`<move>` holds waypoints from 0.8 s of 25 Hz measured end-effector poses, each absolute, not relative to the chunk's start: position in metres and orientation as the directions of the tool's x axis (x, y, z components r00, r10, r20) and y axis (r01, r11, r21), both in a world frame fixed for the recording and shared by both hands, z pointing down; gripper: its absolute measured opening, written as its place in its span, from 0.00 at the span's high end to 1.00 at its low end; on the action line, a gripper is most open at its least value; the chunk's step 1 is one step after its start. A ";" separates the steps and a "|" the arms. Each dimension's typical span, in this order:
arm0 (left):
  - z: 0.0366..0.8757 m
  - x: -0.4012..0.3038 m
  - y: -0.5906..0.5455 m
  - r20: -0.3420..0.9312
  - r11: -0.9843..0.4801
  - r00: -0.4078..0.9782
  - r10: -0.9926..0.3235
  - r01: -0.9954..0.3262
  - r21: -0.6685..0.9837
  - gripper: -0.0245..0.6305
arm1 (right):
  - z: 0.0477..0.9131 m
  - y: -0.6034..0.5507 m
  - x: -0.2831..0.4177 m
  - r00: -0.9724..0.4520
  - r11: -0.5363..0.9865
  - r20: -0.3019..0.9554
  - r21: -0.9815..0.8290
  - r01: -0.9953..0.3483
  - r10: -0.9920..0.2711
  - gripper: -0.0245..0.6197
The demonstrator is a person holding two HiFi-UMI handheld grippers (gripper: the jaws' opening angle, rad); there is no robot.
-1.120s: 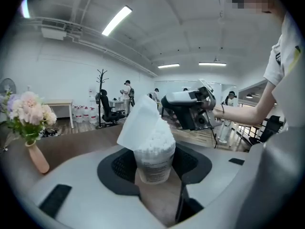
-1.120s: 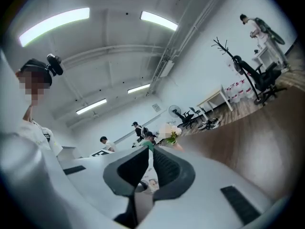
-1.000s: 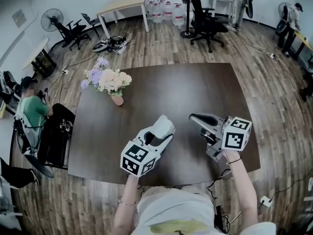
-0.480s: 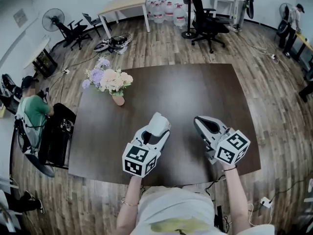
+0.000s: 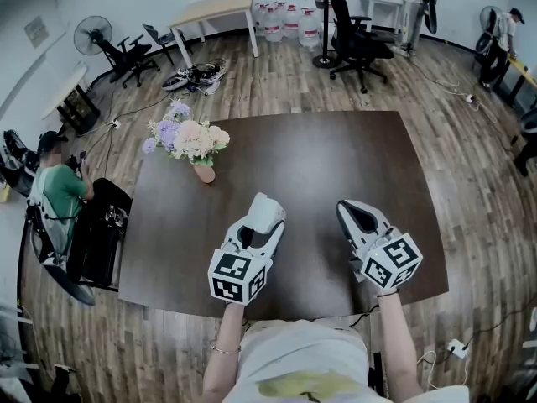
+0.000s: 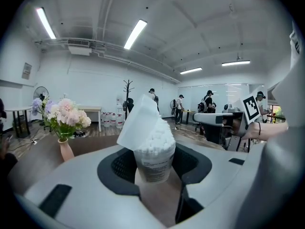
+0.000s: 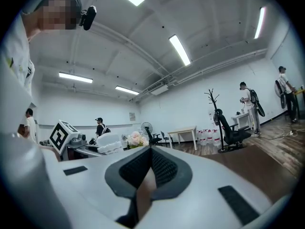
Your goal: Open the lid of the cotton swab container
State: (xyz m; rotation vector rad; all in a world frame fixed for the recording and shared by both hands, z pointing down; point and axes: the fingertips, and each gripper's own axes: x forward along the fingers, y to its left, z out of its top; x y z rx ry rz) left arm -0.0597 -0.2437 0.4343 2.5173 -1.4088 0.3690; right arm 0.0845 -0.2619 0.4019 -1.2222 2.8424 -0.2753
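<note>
A: Largest element?
B: Dark brown rectangular wooden table [image 5: 336,154]. Above it, the left gripper [image 5: 265,219] clamps the clear cylindrical plastic cotton swab container [image 6: 153,162], its white lid [image 6: 139,120] tilted up.
A: And the right gripper [image 5: 352,211]?
B: Jaws pressed together, empty.

**Bright, even ceiling light; heavy fisheye bending**

The room is lit brightly from above by ceiling strip lights [image 6: 136,34], which are blown out to white glare. Only soft shadows are cast on the dark table [image 5: 336,158]. Edges are bent and blackened in both gripper views.
</note>
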 end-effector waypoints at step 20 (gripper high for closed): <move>0.436 -0.079 -0.254 0.337 -0.464 0.454 -0.825 -0.884 0.055 0.64 | 0.410 -0.271 0.113 -0.592 0.582 0.017 -0.163 -0.797 -0.806 0.93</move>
